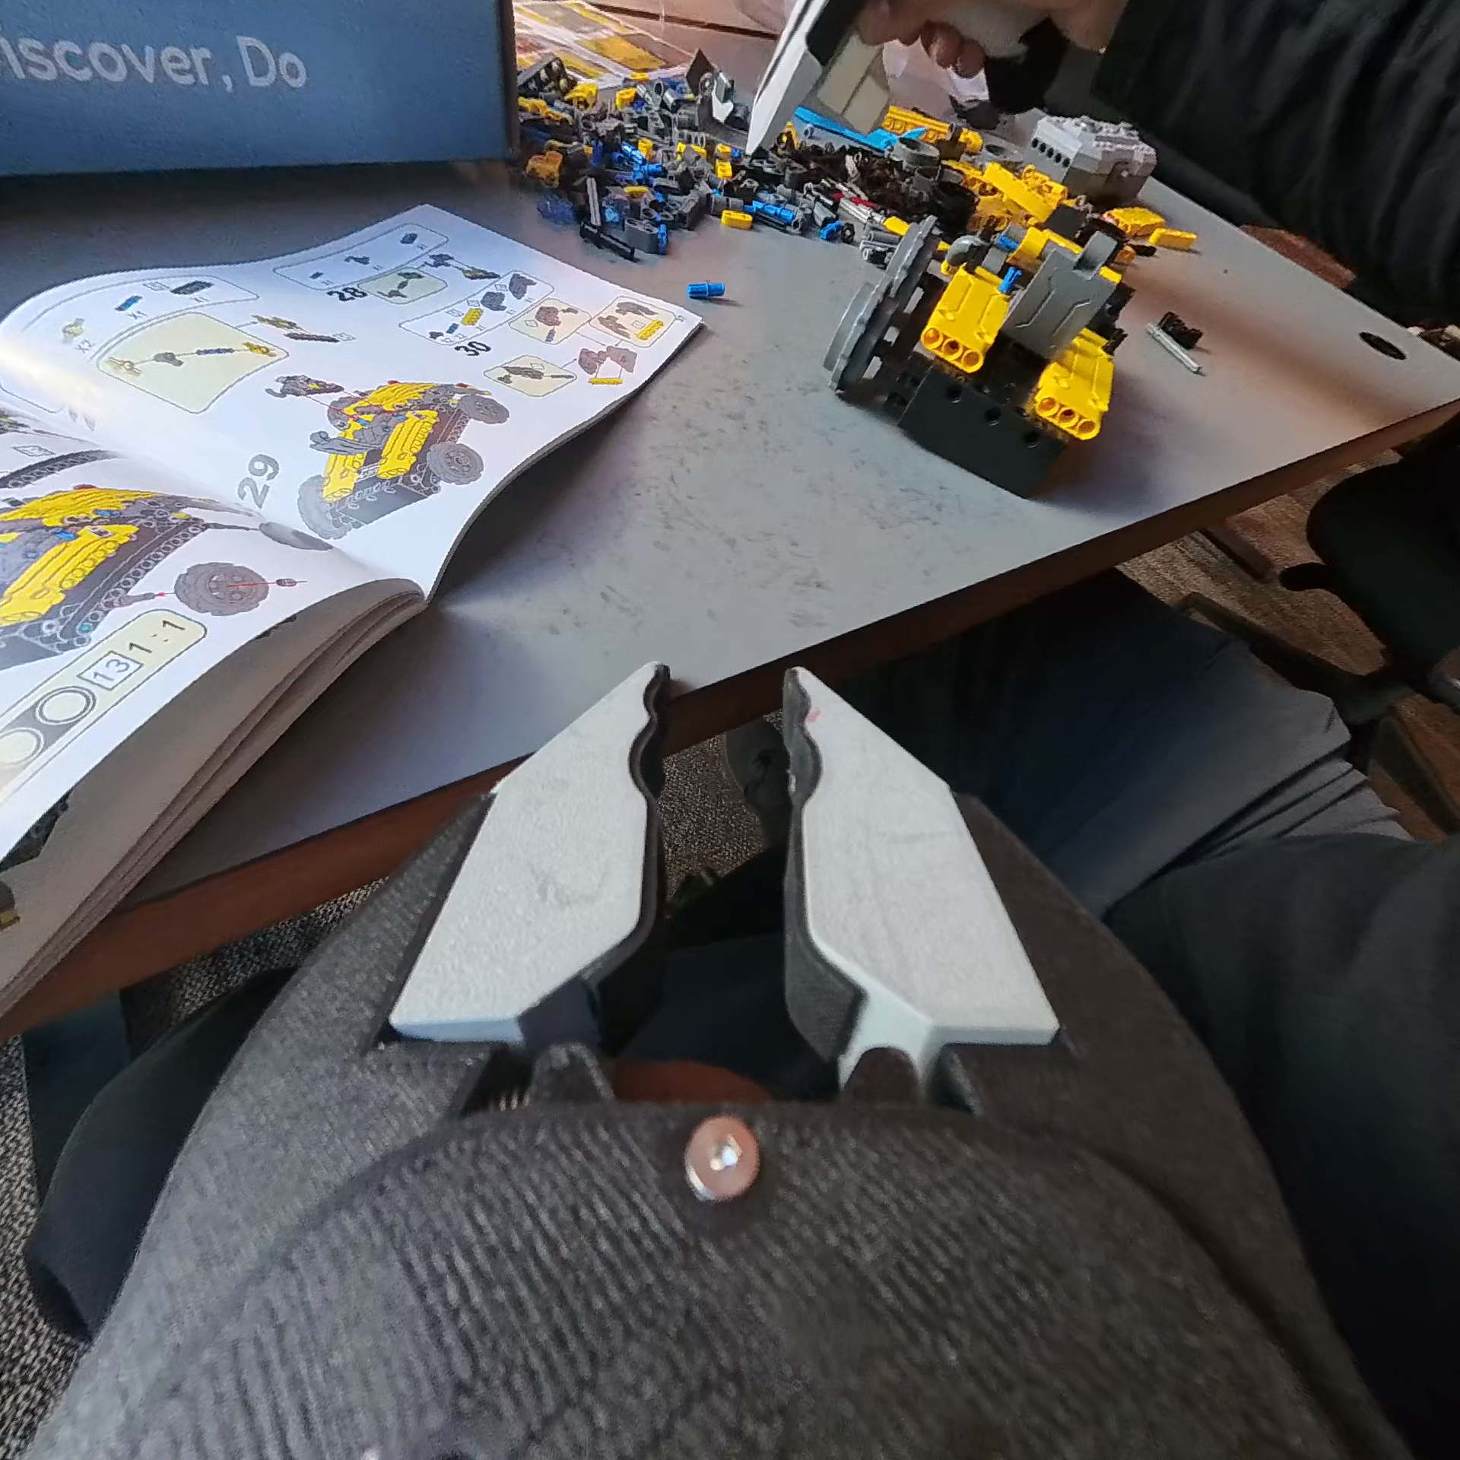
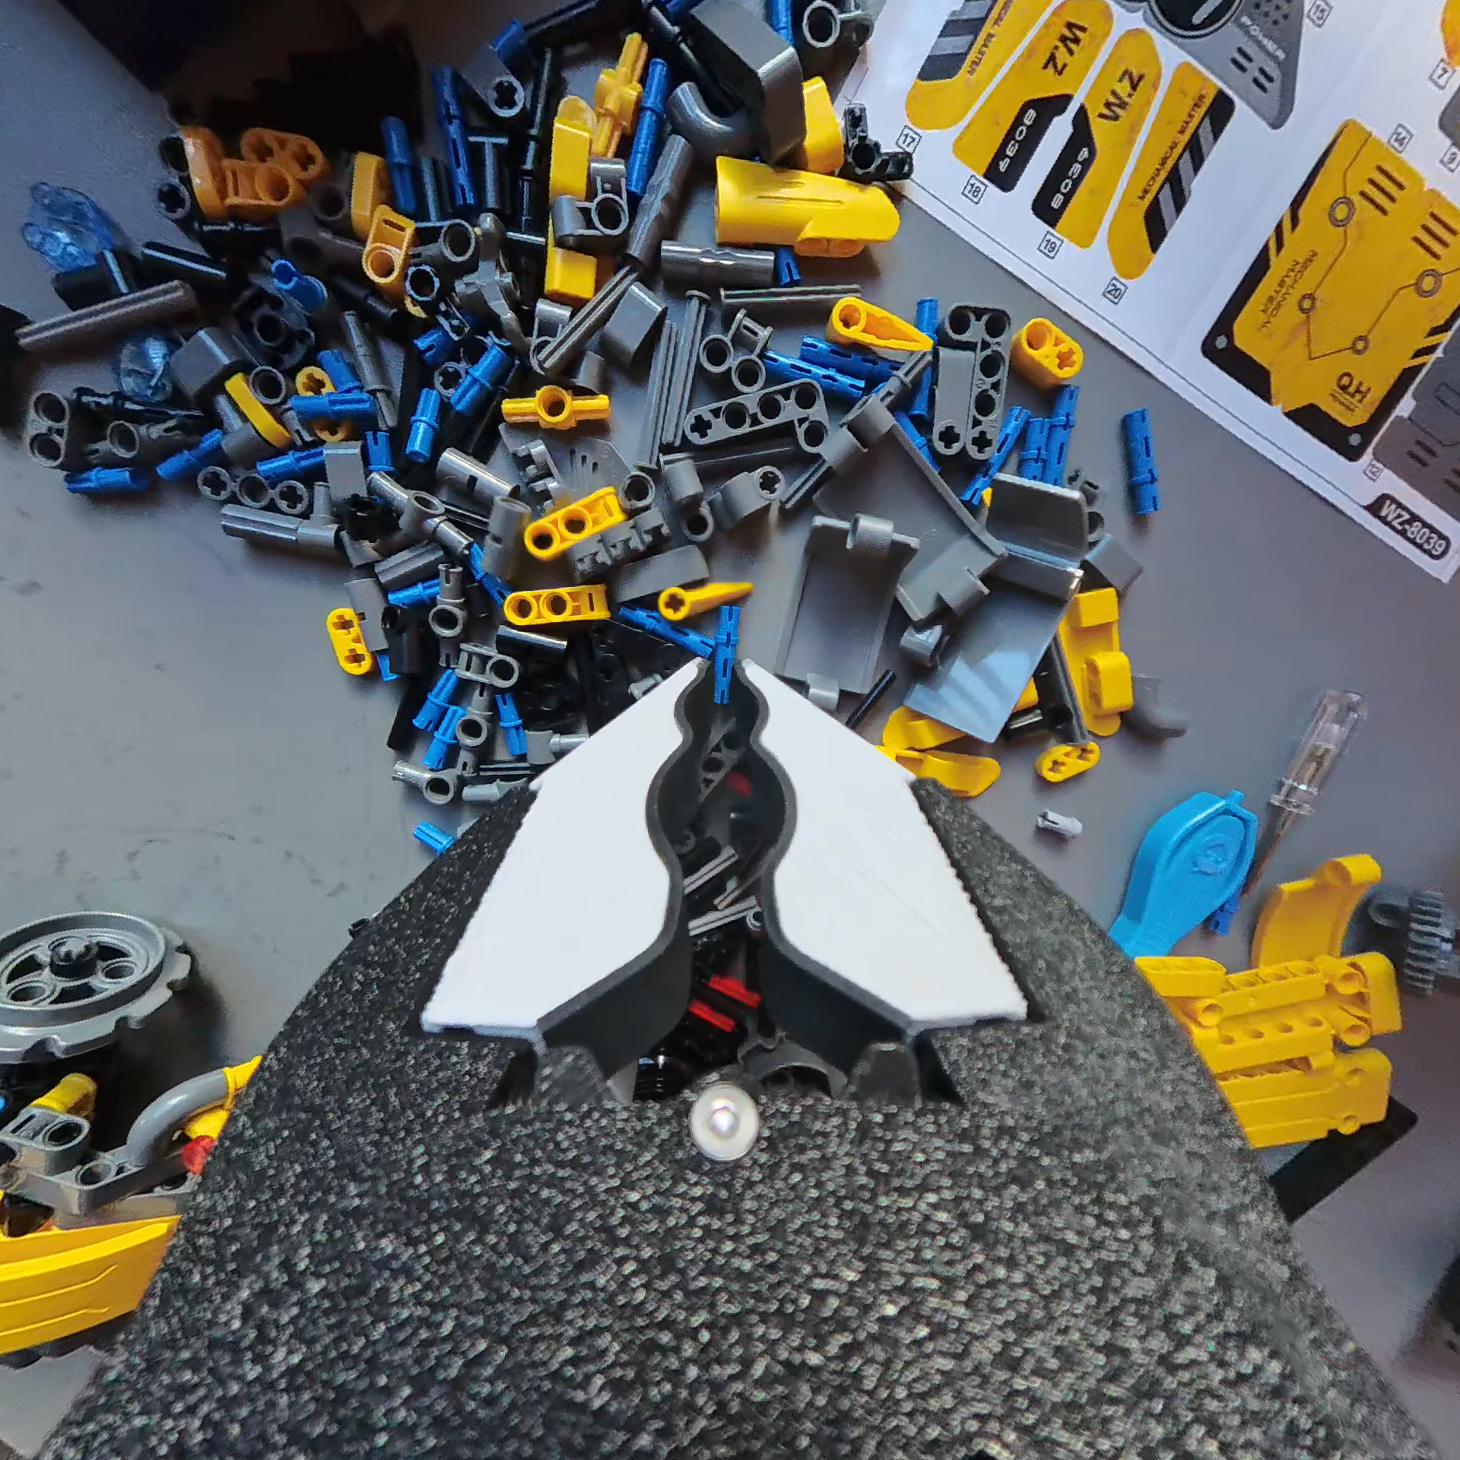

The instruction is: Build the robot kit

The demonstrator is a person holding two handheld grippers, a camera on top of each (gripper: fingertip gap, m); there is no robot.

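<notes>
My right gripper (image 2: 723, 671) hangs over a heap of small blue, grey, black and yellow building parts (image 2: 553, 442) on the grey table (image 2: 158, 711). Its fingertips are shut on a blue pin (image 2: 725, 644), which stands upright between the pads and sticks out past the tips. The right gripper also shows in the left wrist view (image 1: 790, 87), held by a hand with its tip down at the heap (image 1: 711, 182). My left gripper (image 1: 727, 683) is open and empty, just off the table's front edge (image 1: 869, 632) above a person's lap.
A half-built yellow and grey vehicle (image 1: 1003, 348) stands near the table's right edge. An open instruction booklet (image 1: 316, 411) lies at the left, with a blue box (image 1: 237, 79) behind it. A sticker sheet (image 2: 1264, 237), a blue plastic tool (image 2: 1185, 877) and a grey wheel hub (image 2: 79, 987) lie around the heap. Tip to tip, the grippers are about 40 cm apart. The grey wheel hub (image 2: 79, 987) is about 15 cm from my right fingertips and 25 cm from my left.
</notes>
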